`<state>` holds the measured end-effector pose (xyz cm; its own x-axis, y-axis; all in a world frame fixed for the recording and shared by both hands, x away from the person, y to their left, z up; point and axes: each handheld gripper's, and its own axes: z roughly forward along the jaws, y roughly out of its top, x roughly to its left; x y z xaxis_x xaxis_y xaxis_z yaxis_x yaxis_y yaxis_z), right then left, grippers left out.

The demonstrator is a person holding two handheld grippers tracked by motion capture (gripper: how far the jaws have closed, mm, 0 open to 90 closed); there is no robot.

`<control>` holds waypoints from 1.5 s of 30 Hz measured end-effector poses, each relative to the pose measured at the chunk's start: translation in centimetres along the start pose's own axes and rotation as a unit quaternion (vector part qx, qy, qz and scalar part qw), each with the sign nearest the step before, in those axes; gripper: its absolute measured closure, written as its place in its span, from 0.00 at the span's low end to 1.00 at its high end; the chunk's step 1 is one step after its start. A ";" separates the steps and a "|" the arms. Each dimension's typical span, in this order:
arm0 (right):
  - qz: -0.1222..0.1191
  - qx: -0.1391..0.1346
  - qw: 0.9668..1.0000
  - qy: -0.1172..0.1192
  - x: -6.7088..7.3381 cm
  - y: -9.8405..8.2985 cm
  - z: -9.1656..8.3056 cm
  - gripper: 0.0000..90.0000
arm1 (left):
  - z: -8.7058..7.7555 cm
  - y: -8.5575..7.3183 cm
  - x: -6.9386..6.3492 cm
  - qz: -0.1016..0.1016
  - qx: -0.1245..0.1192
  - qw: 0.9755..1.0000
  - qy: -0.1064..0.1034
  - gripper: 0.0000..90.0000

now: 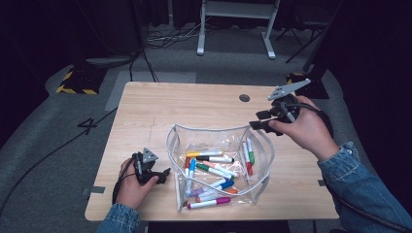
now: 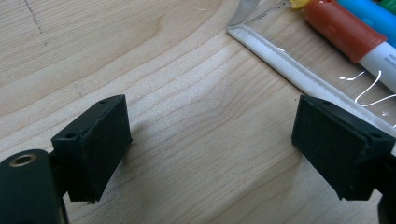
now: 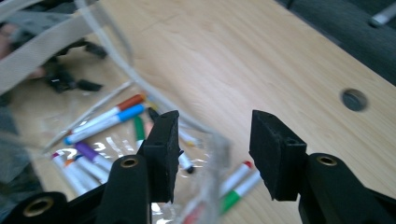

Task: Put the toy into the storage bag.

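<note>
A clear plastic pouch (image 1: 214, 138) with a pale trim stands open on the wooden table (image 1: 194, 104), holding several coloured markers (image 1: 214, 167). My left gripper (image 1: 164, 174) rests low at the pouch's left side. In the left gripper view my left gripper (image 2: 210, 144) is open over bare wood, with the pouch's trim (image 2: 280, 60) and a red-capped marker (image 2: 345, 30) just beyond. My right gripper (image 1: 257, 120) hovers at the pouch's far right corner. The right gripper (image 3: 215, 140) is open, the pouch's clear rim (image 3: 219, 154) lies in the gap, and the pads do not press on it.
A round grommet hole (image 1: 244, 97) sits in the table behind the right gripper. Beyond the table lie floor cables, a yellow-and-black striped stand base (image 1: 77, 82) and white frame legs (image 1: 233, 29). Bare wood stretches across the table's far half.
</note>
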<state>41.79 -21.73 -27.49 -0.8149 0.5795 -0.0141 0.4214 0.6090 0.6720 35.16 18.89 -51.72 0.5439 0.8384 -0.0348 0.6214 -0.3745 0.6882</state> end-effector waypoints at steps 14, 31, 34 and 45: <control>0.099 0.070 0.992 -0.043 -7.2 -6.9 6.5 0.56 | 0.0 0.0 0.0 0.000 0.000 1.000 -0.002 0.13; 0.119 0.130 0.984 -0.026 -7.3 -11.1 15.5 0.59 | 0.0 0.0 0.0 0.000 0.000 1.000 -0.001 0.13; 0.130 0.128 0.983 -0.030 -7.6 -11.5 16.2 0.59 | 0.0 0.0 0.0 0.000 0.000 1.000 -0.001 0.13; 0.148 0.153 0.974 -0.074 -8.1 -12.2 16.4 0.85 | 0.0 0.0 0.0 0.001 0.000 1.000 0.000 0.13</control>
<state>49.79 -24.94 -47.70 -0.5834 0.8118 0.0249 0.7459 0.5234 0.4119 35.17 18.91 -51.72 0.5452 0.8377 -0.0329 0.6202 -0.3766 0.6881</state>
